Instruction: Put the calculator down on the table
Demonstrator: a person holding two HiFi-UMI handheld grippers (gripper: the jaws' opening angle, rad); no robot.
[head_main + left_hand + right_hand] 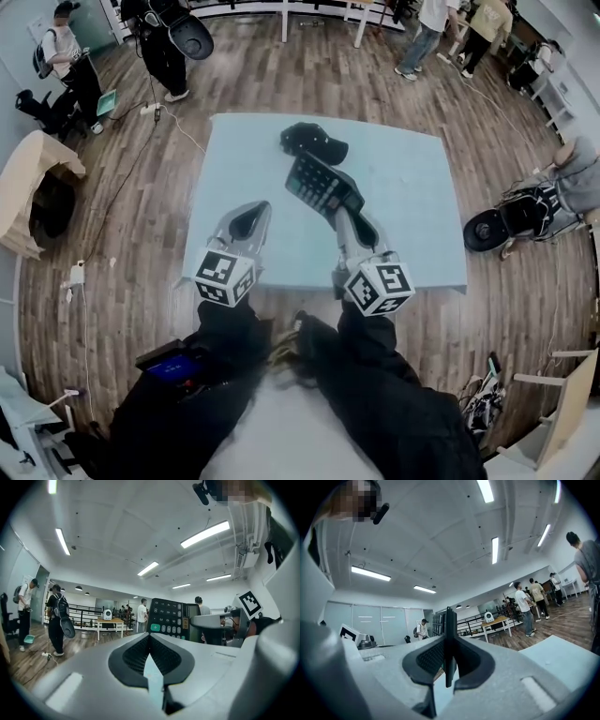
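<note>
In the head view, the black calculator (322,184) with grey keys hangs tilted over the middle of the pale blue table (417,220). My right gripper (343,210) is shut on its near end. The right gripper view shows the calculator (449,630) edge-on as a thin dark slab pinched between the pads, with the gripper (449,656) shut on it. My left gripper (251,216) hovers over the table's near left part, shut and empty. From the left gripper view, the calculator (169,616) stands upright to the right, beyond the shut left gripper (149,644).
A black cap-like object (314,142) lies on the table just beyond the calculator. Around the table is wood floor with several people standing, a black chair (492,228) at right, a cardboard box (33,178) at left and cables.
</note>
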